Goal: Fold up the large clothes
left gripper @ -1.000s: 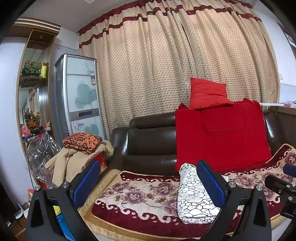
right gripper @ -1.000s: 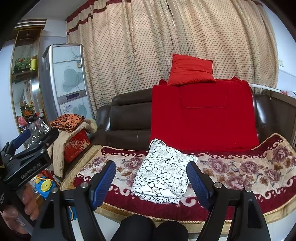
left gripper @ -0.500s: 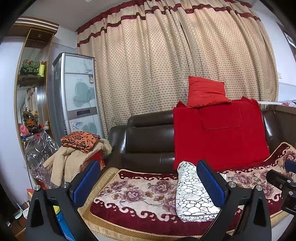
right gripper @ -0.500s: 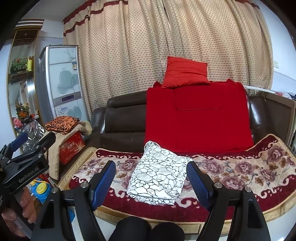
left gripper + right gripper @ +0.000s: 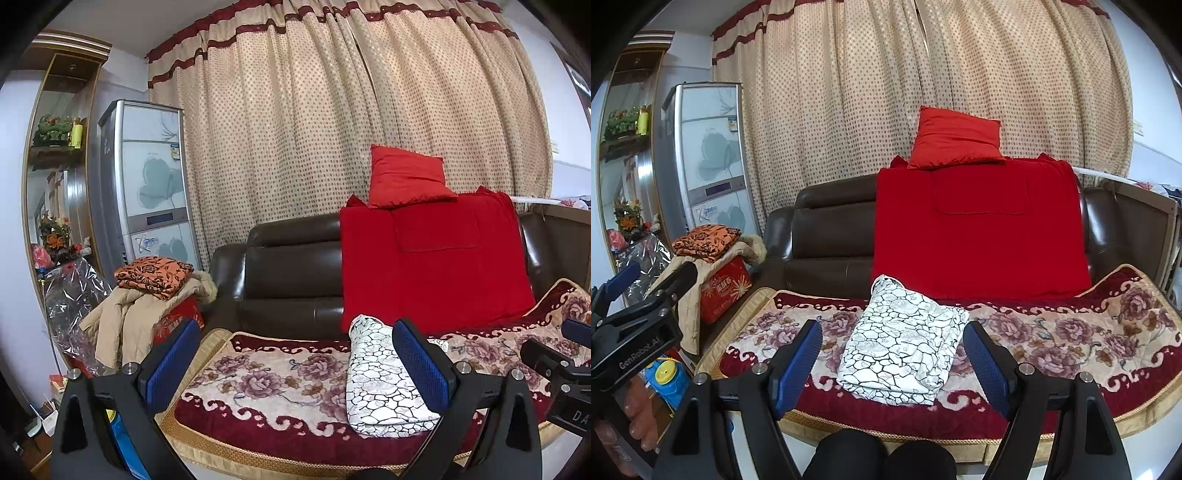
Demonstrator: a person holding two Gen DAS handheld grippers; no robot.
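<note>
A folded white garment with a black crackle pattern (image 5: pixel 905 343) lies on the floral seat cover (image 5: pixel 1089 332) of the brown sofa; in the left wrist view the same garment (image 5: pixel 380 384) is right of centre. My right gripper (image 5: pixel 892 350) hovers in front of the sofa, open, framing the garment from a distance with nothing between its blue pads. My left gripper (image 5: pixel 295 358) is also open and empty, held off the sofa's front edge. Each gripper shows at the edge of the other's view.
A red blanket (image 5: pixel 979 229) hangs over the sofa back with a red cushion (image 5: pixel 955 138) on top. Left of the sofa, orange patterned cloth (image 5: pixel 155 275) and a beige coat (image 5: pixel 125 321) sit on a red box. A tall cabinet unit (image 5: pixel 147 184), shelves and curtains stand behind. Dark knees (image 5: pixel 879 458) show below.
Both views have tilted up a little, so the sofa and garment sit slightly lower in frame. The grippers stay open and empty; the garment has not moved.
</note>
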